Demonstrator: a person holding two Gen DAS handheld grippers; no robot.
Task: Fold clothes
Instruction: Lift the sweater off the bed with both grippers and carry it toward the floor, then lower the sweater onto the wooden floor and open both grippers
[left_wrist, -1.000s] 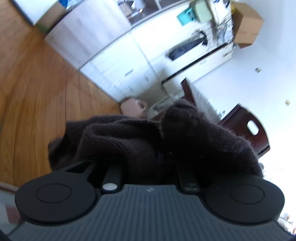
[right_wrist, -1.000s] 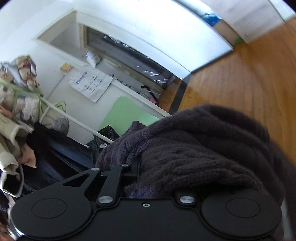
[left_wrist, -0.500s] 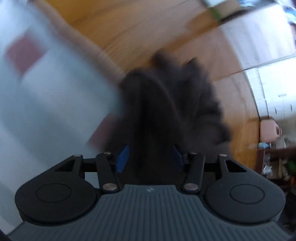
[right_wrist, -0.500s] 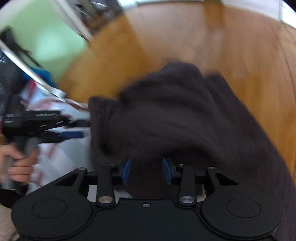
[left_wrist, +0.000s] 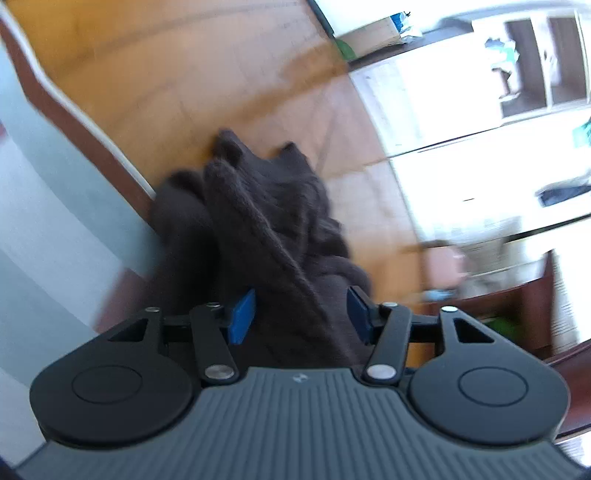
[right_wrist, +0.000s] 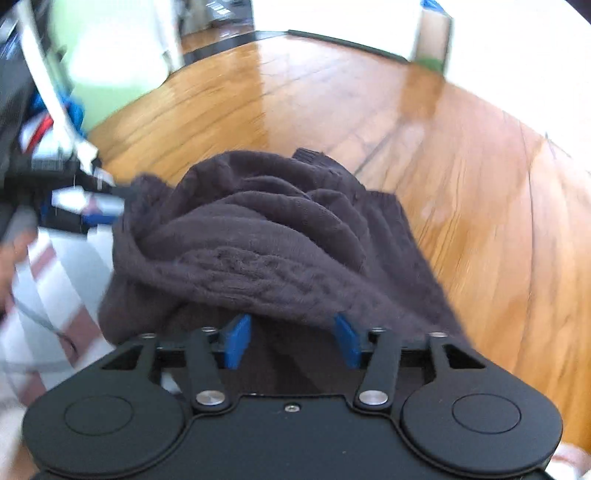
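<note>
Between the blue pads of the left claw (left_wrist: 301, 317) there's a thick bunch of dark brown knit sweater (left_wrist: 258, 236). The pads sit fairly wide apart with the knit filling the whole gap, so it looks like it's pinching a fat fold, though the blur makes it hard to swear the grip is tight. From there the sweater bunches up and runs away from the camera, hanging over the wooden floor (left_wrist: 207, 85), with its left edge right against a pale striped surface (left_wrist: 48, 206) that has a reddish-brown rim.

Over on the right claw (right_wrist: 291, 341) it's the same deal: blue pads spread, dark knit packed in between and heaped over the top of them in rolled folds. The sweater (right_wrist: 266, 236) covers the middle of that view, floor (right_wrist: 461, 177) to the right and far side, white-and-red striped cloth (right_wrist: 51, 280) down on the left. Both views are pretty smeared.
</note>
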